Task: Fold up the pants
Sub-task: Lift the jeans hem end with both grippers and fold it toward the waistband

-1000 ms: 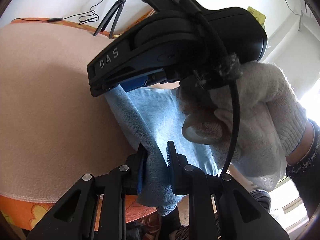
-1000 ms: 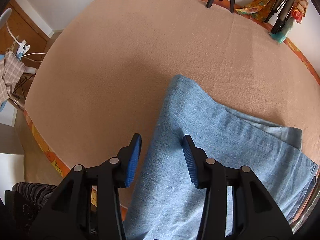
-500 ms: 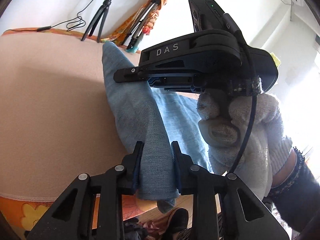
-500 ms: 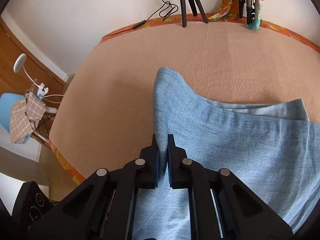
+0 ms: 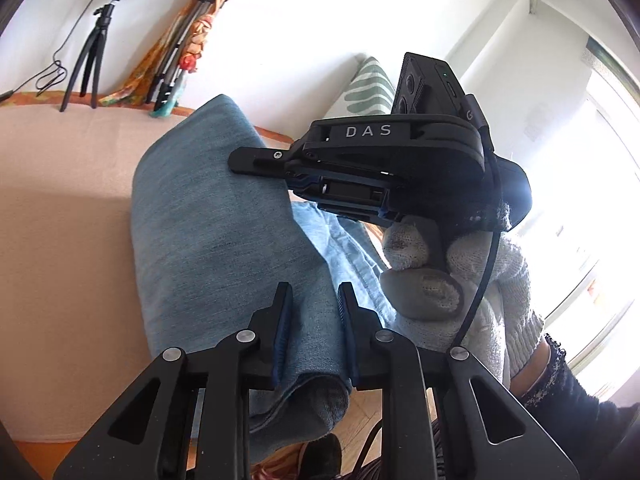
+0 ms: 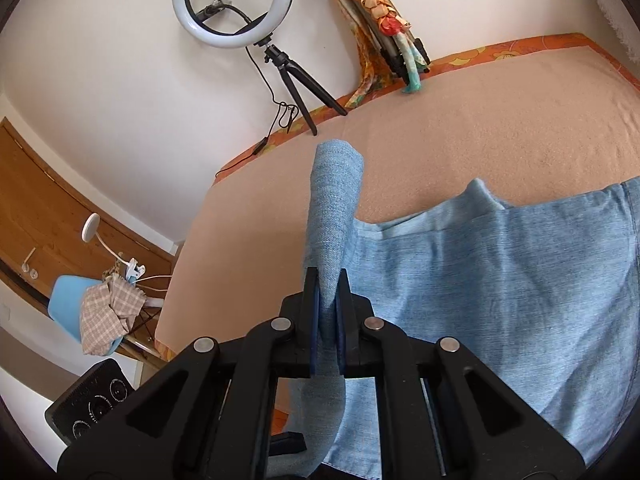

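Note:
Light blue denim pants (image 6: 500, 280) lie on a peach-coloured bed (image 6: 480, 128). My right gripper (image 6: 328, 280) is shut on a lifted fold of the pants, which stands up between its fingers. My left gripper (image 5: 312, 300) is shut on a thick bunch of the same pants (image 5: 208, 232) near the bed's front edge. In the left wrist view the right gripper's black body (image 5: 380, 168), held by a white-gloved hand (image 5: 440, 280), sits just right of the lifted cloth.
A ring light on a tripod (image 6: 236, 4) and a bundle of folded stands wrapped in patterned cloth (image 6: 384, 20) stand at the bed's far edge. A blue chair with a checked cloth (image 6: 104, 312) is left of the bed. A window (image 5: 592, 200) is at the right.
The right gripper went from open over the pants to shut on a fold. Both grippers have lifted the cloth upward, and the views have tilted up toward the wall.

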Motion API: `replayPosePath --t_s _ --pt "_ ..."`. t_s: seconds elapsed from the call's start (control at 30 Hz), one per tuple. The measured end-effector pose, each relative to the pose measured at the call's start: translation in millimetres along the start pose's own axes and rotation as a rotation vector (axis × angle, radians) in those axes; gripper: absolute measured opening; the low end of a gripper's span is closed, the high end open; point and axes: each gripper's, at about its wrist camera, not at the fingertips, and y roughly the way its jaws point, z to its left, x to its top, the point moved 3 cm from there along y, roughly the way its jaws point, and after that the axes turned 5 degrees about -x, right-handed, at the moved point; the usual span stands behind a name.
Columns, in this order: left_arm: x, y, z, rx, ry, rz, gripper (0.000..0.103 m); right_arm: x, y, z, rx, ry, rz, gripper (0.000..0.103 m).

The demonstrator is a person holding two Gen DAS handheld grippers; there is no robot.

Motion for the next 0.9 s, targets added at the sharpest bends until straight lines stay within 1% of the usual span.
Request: replayPosePath --t_s 0.03,0.1,0.2,0.27,0.33,0.53,0.57,0.6,0.63,0.67,0.7,0.77,0.9 --pt "4 9 -4 -0.009 0.014 0.010 0.019 1 -4 -6 -0.002 0.005 -0.007 0.007" --pt "7 24 -16 -0.028 0.049 0.036 0.013 4 -15 -22 -0.002 0.015 -0.022 0.007" --pt "9 41 -28 -0.034 0.083 0.059 0.013 6 -22 -42 -0.006 0.037 -0.035 0.007" --pt "9 48 -31 -0.044 0.080 0.068 0.013 6 -24 -56 -0.023 0.056 -0.031 0.006" --pt "9 52 -29 -0.059 0.071 0.081 0.013 6 -28 -73 -0.035 0.085 -0.040 0.006" --pt "6 49 -29 -0.022 0.084 0.112 0.013 13 -55 -111 -0.059 0.108 -0.090 0.005" --pt "6 48 -29 -0.004 0.101 0.111 0.016 14 -60 -117 -0.064 0.116 -0.098 0.005" --pt "7 48 -28 0.016 0.122 0.109 0.022 14 -63 -125 -0.066 0.125 -0.104 0.005" --pt "9 51 -25 0.039 0.138 0.110 0.025 13 -67 -133 -0.070 0.140 -0.107 0.005" --pt "10 53 -23 0.057 0.140 0.113 0.030 13 -69 -141 -0.076 0.155 -0.109 0.005" --pt "10 55 -20 0.069 0.135 0.119 0.033 12 -71 -149 -0.083 0.166 -0.110 0.005" --pt "12 62 -15 0.087 0.138 0.136 0.035 10 -74 -162 -0.101 0.183 -0.111 0.005" --pt "5 78 -15 0.102 0.182 0.189 0.035 6 -77 -179 -0.134 0.188 -0.100 0.005"
